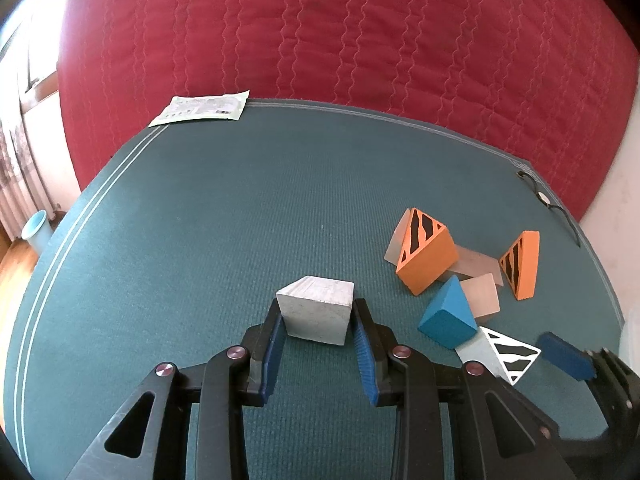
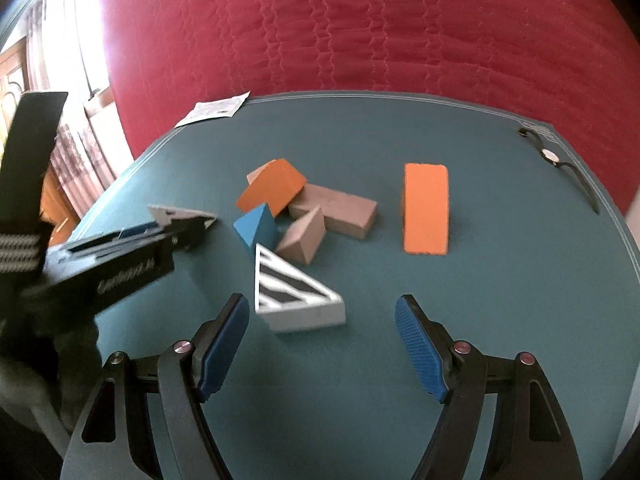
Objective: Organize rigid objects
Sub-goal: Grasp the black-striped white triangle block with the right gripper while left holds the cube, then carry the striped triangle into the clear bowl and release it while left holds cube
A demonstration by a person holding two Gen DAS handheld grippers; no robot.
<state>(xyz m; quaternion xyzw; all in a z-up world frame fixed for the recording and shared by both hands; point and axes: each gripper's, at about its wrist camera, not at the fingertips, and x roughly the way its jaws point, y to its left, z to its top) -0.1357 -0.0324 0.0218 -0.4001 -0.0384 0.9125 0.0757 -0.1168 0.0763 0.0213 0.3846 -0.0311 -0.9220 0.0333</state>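
Gripping a white wedge block (image 1: pixel 316 310) between its blue ribbed pads, my left tool (image 1: pixel 318 322) is clamped on the block's two side faces, with the block low over the teal mat (image 1: pixel 224 208) near the middle of the desk. Open mat lies ahead of it and to its left, as far as the double pale stripe along the mat's border.

My right tool (image 2: pixel 322 334) stands with its jaws wide apart and nothing between the pads; a white wedge with black zebra stripes (image 2: pixel 294 296) lies flat on the mat just ahead of the gap, nearer the left pad. Beyond it sits the loose heap: a blue wedge (image 2: pixel 256 230) on end, an orange wedge (image 2: pixel 276 186) leaning over it, and two plain tan wooden blocks (image 2: pixel 336 210) touching them. A second orange block (image 2: pixel 425 208) stands alone to the right, well apart from the heap, with bare mat around it. From the left view the orange pieces show black tiger stripes on their triangular faces.

All the blocks look like painted or bare wood with sharp edges; the mat is a fine ribbed weave.

At the far left corner a printed paper packet (image 1: pixel 202 109) overhangs the mat's edge. At the far right corner lies a thin black strap with a small round disc (image 2: pixel 554 158). A red quilted bedspread (image 1: pixel 340 28) rises behind the desk.
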